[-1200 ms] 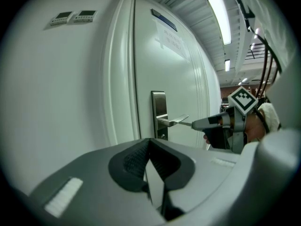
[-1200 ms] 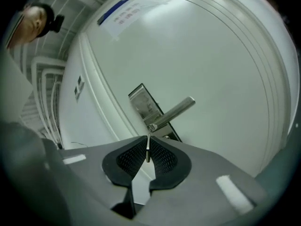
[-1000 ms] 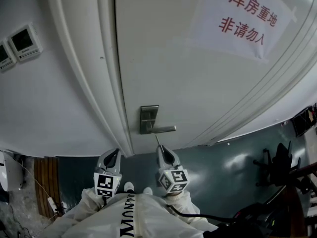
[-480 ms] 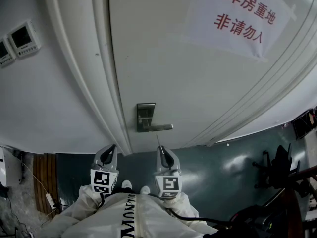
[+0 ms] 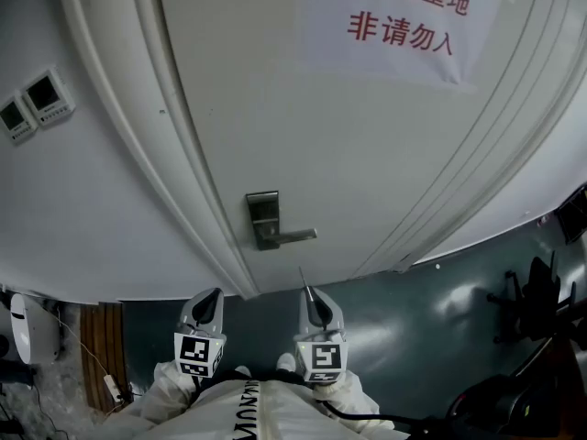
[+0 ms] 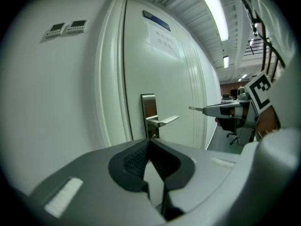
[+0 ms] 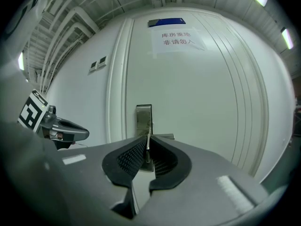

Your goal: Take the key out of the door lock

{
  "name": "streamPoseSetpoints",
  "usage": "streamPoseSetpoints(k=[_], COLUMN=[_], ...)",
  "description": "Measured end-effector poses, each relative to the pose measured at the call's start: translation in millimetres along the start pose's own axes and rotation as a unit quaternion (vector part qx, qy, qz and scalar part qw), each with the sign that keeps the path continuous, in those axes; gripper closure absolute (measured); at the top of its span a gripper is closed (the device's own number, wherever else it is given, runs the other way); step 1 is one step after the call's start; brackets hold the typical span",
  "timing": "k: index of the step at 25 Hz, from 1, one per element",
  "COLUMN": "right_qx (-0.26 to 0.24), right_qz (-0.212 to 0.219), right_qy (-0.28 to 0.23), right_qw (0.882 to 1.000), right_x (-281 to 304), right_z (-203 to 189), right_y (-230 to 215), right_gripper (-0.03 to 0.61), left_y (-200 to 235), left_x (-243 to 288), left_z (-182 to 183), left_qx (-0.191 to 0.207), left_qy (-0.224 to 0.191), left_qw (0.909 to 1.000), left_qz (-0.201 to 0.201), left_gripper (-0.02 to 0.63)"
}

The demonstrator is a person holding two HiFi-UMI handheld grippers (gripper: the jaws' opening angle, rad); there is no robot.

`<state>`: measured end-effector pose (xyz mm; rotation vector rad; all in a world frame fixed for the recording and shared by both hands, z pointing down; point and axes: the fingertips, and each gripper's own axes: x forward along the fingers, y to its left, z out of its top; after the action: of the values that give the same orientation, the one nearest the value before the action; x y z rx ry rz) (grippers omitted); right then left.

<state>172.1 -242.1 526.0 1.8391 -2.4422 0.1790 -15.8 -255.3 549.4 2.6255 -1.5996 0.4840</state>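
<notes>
My right gripper (image 5: 308, 293) is shut on a thin metal key (image 5: 302, 276) whose blade sticks out past the tips toward the white door (image 5: 367, 136). The key hangs in the air, well clear of the steel lock plate (image 5: 263, 216) and its lever handle (image 5: 295, 236). In the right gripper view the key (image 7: 148, 142) stands edge-on between the ribbed pads, with the lock plate (image 7: 144, 120) behind it. My left gripper (image 5: 213, 297) is shut and empty, to the left of the right one and short of the door frame. Its view shows the tips meeting (image 6: 149, 140) and the key tip (image 6: 193, 108).
A paper sign with red characters (image 5: 404, 16) is taped high on the door. Two wall control panels (image 5: 37, 106) sit left of the door frame (image 5: 174, 172). An office chair (image 5: 541, 305) stands at the right on the dark floor; a power strip (image 5: 110, 388) lies lower left.
Both grippers have drawn back from the door, so the gap between key tip and lock plate has grown. The right gripper has rolled; its marker cube now faces the camera squarely.
</notes>
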Motion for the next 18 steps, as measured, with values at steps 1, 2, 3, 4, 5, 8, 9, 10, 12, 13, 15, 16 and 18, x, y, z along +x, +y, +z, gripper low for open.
streamPoseSetpoints(k=[1,2,3,4,5,8,9,10,12,13,15,16,18], right_qx=[-0.002,-0.003,-0.004,-0.007,-0.010,-0.017,-0.018,-0.021,-0.026,-0.027,-0.025,-0.026,-0.032], right_qz=[-0.006,-0.013,-0.020,-0.025,-0.027,-0.036,-0.041,-0.047,-0.060,-0.065,-0.075,-0.080,-0.087], right_qy=[-0.003,-0.005,-0.007,-0.008,-0.009,-0.011,-0.012,-0.012,-0.010,-0.008,-0.005,-0.005,-0.006], right_qw=[1.000,1.000,1.000,1.000,1.000,0.999,0.999,0.999,0.998,0.997,0.997,0.996,0.996], right_x=[-4,-8,-12,-16,-20,-32,-37,-42,-52,-57,-65,-70,-81], right_z=[2,5,7,8,8,8,9,9,6,4,-1,-2,-3], right_y=[0,0,1,4,8,29,38,47,68,79,100,110,131], right_gripper=[0.555,0.554,0.555,0.554,0.554,0.554,0.554,0.554,0.554,0.554,0.554,0.554,0.554], left_y=[-2,-3,-4,-5,-6,-2,1,5,15,21,33,39,48], left_x=[-1,-3,-5,-8,-12,-30,-38,-47,-66,-76,-95,-104,-122], left_z=[4,7,8,9,10,7,3,-1,-11,-15,-19,-22,-30], left_qx=[0.004,0.007,0.009,0.010,0.011,0.017,0.018,0.018,0.016,0.015,0.017,0.017,0.013], left_qy=[-0.006,-0.012,-0.016,-0.020,-0.023,-0.033,-0.035,-0.035,-0.032,-0.032,-0.040,-0.043,-0.047], left_qw=[1.0000,0.9998,0.9997,0.9995,0.9993,0.9985,0.9982,0.9980,0.9978,0.9978,0.9973,0.9970,0.9967], left_qz=[-0.006,-0.011,-0.016,-0.021,-0.026,-0.040,-0.046,-0.050,-0.055,-0.057,-0.060,-0.062,-0.065], left_gripper=[0.614,0.614,0.614,0.614,0.614,0.614,0.614,0.614,0.614,0.614,0.614,0.614,0.614])
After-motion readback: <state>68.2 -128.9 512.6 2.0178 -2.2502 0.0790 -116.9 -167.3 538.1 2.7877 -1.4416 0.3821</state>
